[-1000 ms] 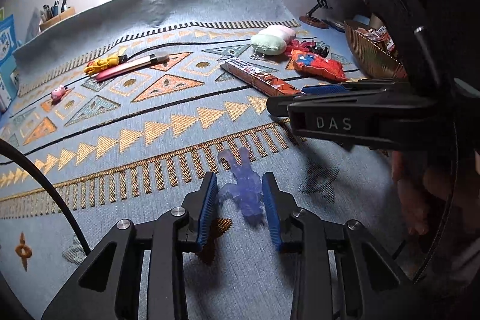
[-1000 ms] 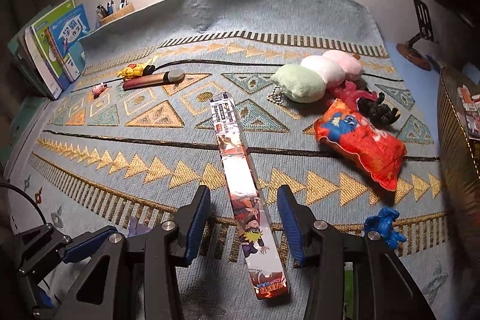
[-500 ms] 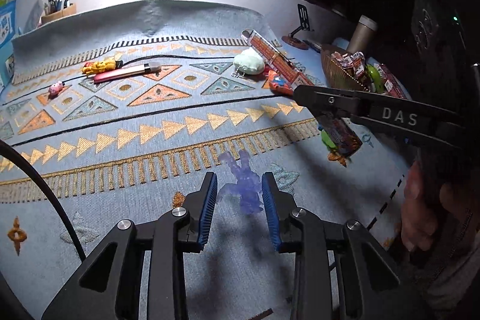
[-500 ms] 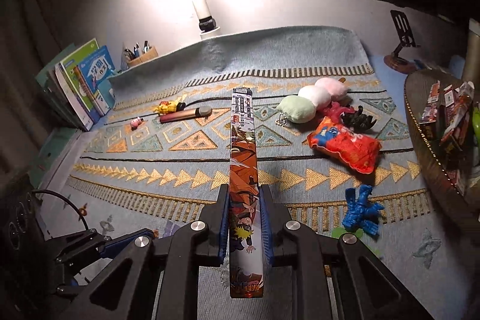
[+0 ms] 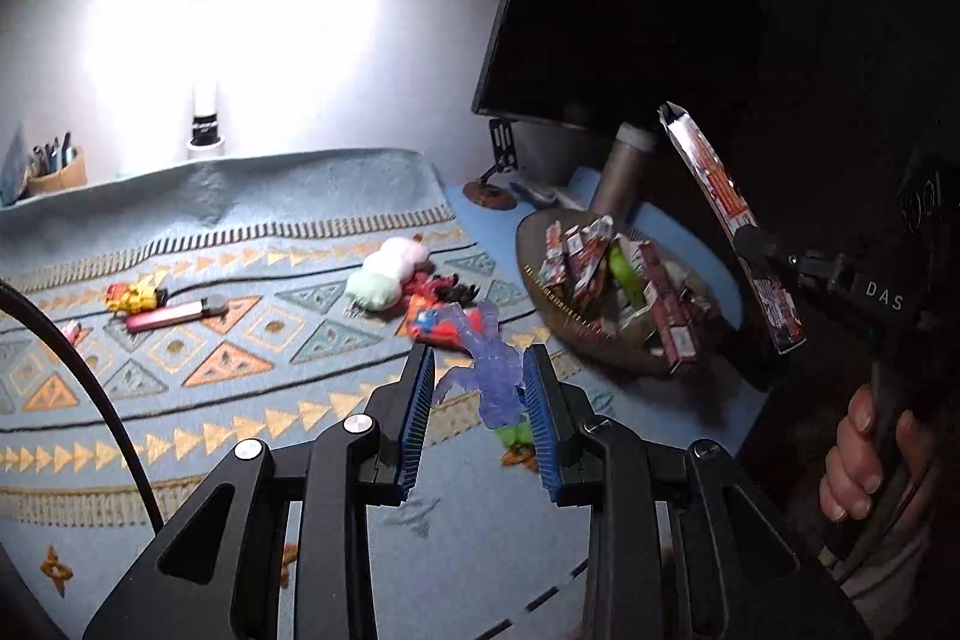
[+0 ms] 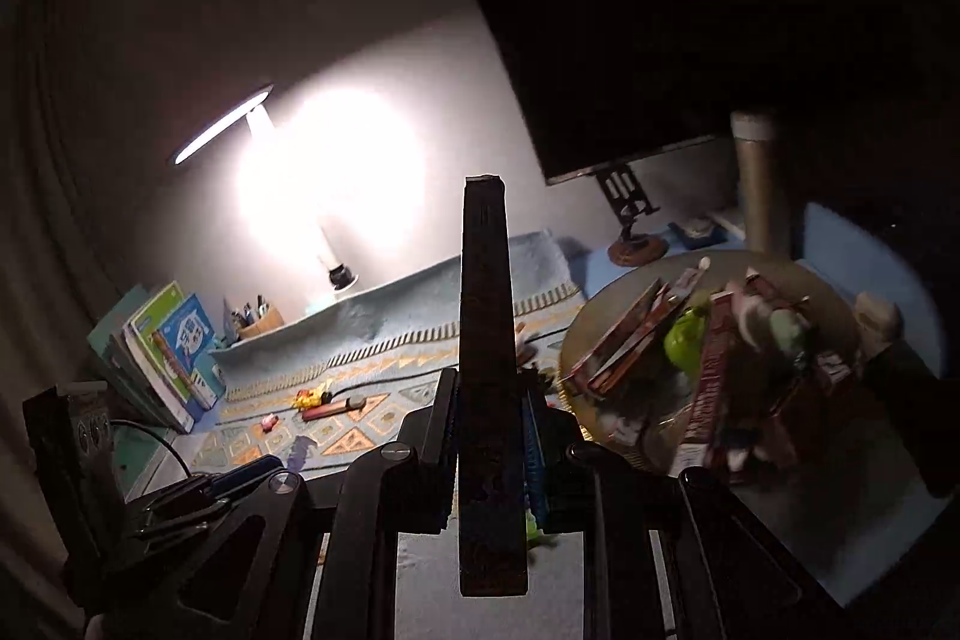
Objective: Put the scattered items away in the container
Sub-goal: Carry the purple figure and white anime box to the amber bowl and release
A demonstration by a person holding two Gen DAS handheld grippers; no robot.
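Blue ribbed pads of the left tool (image 5: 478,421) stand narrow, closed on a translucent purple figure (image 5: 495,370) that hangs between them, clear of the patterned blue rug (image 5: 252,346) covering the desk. Below it, partly hidden by the right pad, a small green and orange piece (image 5: 516,439) lies on the rug; what it is I cannot tell.

To the right in the left wrist view, a person's hand (image 5: 858,460) grips the handle of the right tool (image 6: 489,436), whose pads are clamped on a long narrow printed box (image 5: 729,220). The box is held aloft, tilted, its upper end open. In the right wrist view the box (image 6: 487,370) stands dark against the lamp glow and its print is unreadable.

Past the left tool, toward the desk's right edge, sits a round woven basket (image 5: 543,304) already piled with similar boxes and a green item. In the right wrist view the basket (image 6: 576,340) is blurred.

On the rug's middle lie a red snack bag (image 5: 429,319), a green, white and pink plush (image 5: 387,274) and a dark toy (image 5: 447,287). Nearer the left edge lie a yellow toy (image 5: 135,297), a pink utility knife (image 5: 174,313) and a small pink toy (image 5: 71,331).

At the far edge stand a desk lamp (image 5: 205,118), a pen holder (image 5: 51,166), a dark monitor (image 5: 600,10) and a tall cylinder (image 5: 621,169); books (image 6: 174,358) lean at the far left corner.
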